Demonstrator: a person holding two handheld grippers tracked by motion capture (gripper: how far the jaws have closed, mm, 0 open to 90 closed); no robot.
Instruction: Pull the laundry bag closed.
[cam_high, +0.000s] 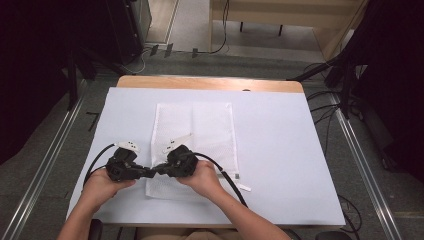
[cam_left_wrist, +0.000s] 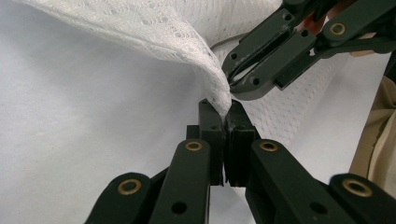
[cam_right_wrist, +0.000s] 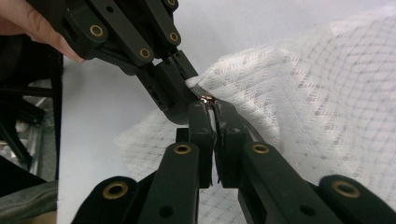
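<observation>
While both tongs (cam_high: 152, 172) pinch mesh bag (cam_high: 210, 125), zipper pull seemingly gripped.

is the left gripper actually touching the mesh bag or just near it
Touching. In the left gripper view, the left gripper has its jaws shut on a pinched corner of the white mesh bag, with the fabric running straight into them.

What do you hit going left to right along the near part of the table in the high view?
Left cable → left gripper, fingers shut on the mesh bag edge → right gripper, also shut on the bag → right cable → small white tag.
</observation>
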